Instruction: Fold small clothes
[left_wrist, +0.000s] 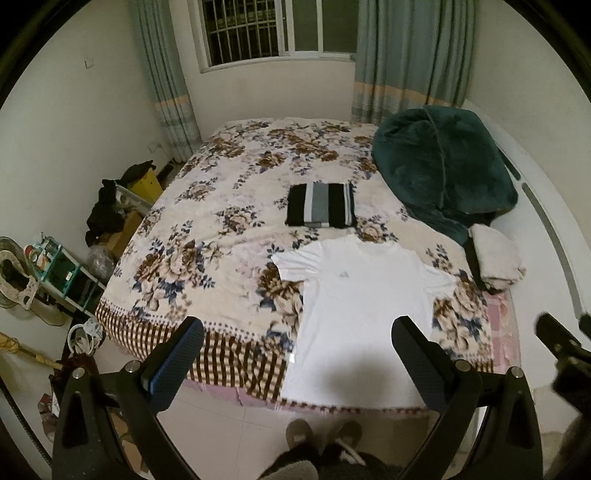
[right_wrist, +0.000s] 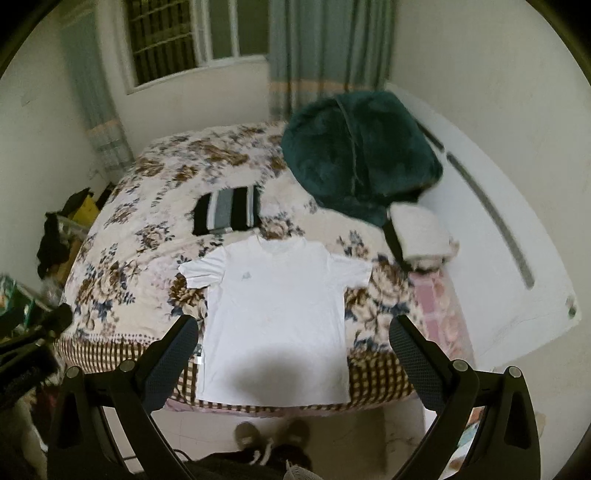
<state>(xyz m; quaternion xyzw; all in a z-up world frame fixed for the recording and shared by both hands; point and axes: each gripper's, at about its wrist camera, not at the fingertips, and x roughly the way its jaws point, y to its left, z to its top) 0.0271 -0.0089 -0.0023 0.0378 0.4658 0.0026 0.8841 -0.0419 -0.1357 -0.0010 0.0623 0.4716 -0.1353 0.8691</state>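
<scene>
White T-shirt (left_wrist: 354, 306) spread flat, front up, at near edge of floral bed (left_wrist: 207, 229). Striped folded garment (left_wrist: 320, 205) just beyond collar. Left gripper (left_wrist: 297, 345), right gripper (right_wrist: 293, 341) above hem, jaws spread, empty.

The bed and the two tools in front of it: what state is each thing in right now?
White T-shirt: spread flat, unfolded, hem at the bed's edge.
Striped garment: folded, lying beyond the T-shirt.
Cream cloth: folded, by the green blanket.
Green blanket: bunched in a heap.
Left tool: open, holding nothing.
Right tool: open, holding nothing.
Curtains: drawn aside.
</scene>
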